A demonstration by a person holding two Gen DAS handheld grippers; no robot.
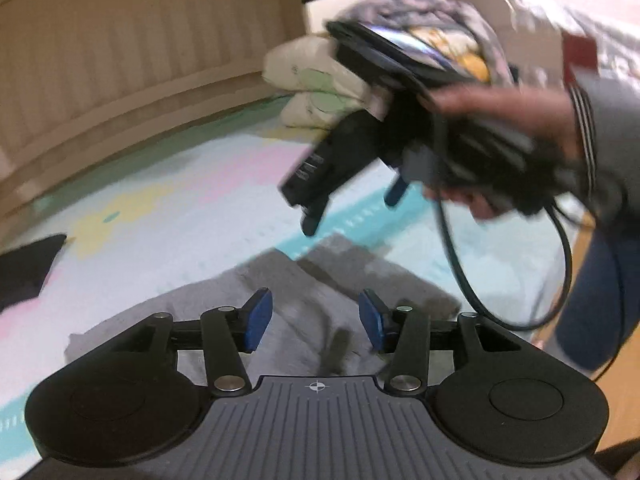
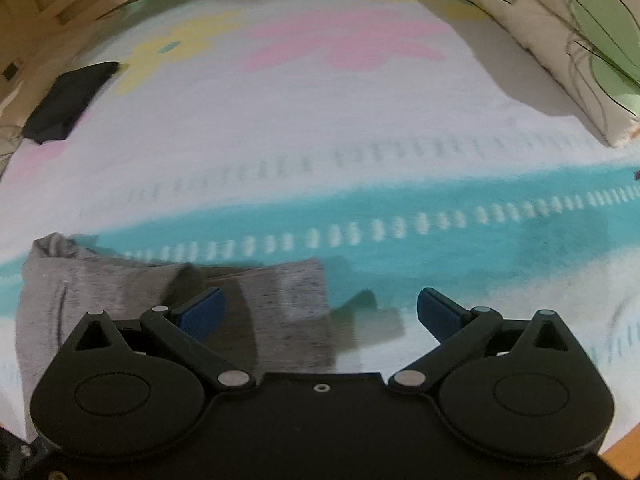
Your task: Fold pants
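The grey pants (image 1: 304, 320) are heather-grey knit, lying flat and already folded into a compact bundle on the bed's pastel patterned sheet. In the left wrist view they fill the lower middle of the frame, with layered edges toward the upper right. In the right wrist view the grey pants (image 2: 168, 300) sit at the lower left, overlapping the teal stripe.

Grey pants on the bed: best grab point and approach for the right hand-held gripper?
Probably the free right-hand edge of the grey pants, where the fabric ends on the bedsheet. Come from the right, low, with the open right hand-held gripper; that edge lies flat and unobstructed.
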